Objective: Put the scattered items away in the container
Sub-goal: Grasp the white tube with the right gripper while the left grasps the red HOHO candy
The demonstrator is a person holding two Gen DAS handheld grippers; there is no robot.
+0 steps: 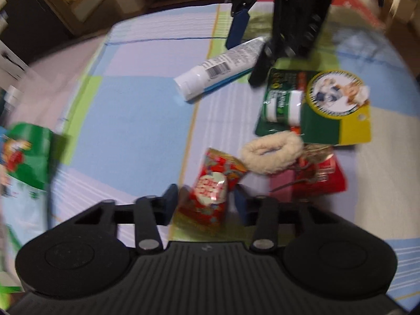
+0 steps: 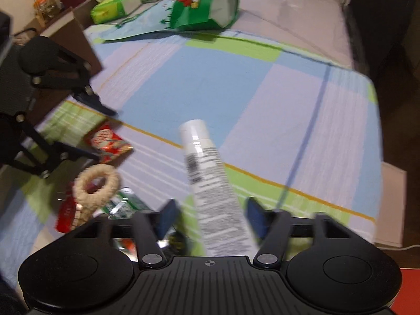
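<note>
- Left wrist view: the left gripper (image 1: 203, 201) sat at six o'clock with its jaws spread on either side of a red snack packet (image 1: 211, 190); the blue pads (image 1: 171, 195) stood just beside the packet, and I could not tell whether they touched it, so it looked released rather than clamped.
- At two o'clock of that packet lay a fluffy cream ring (image 1: 271, 153), partly on a red pouch (image 1: 319, 174); beyond them, at about one o'clock, lay a green and yellow card pack (image 1: 317, 105).
- A white tube (image 1: 223, 65) lay at twelve o'clock, with the right gripper (image 1: 252, 44) straddling its far end.
- The green bag (image 1: 29, 155) (the likely container) lay at nine o'clock, well apart from all of these items.
- Right wrist view: the right gripper (image 2: 211, 216) stood spread around the white tube (image 2: 210, 183), a visible gap on each side, so it held nothing.
- The green bag (image 2: 207, 8) lay on its side at twelve o'clock, its mouth facing this way; nothing could be seen inside it.
- The left gripper (image 2: 98, 131) reached in at nine o'clock over the red snack packet (image 2: 107, 143).
- Risks, as I judged them: the slick tube could slip or swing if pinched near its flat end; the crinkly packet could squirm out of a shallow pinch; the limp bag mouth could fold shut as items arrive; the two grippers, working close, could knock each other.
</note>
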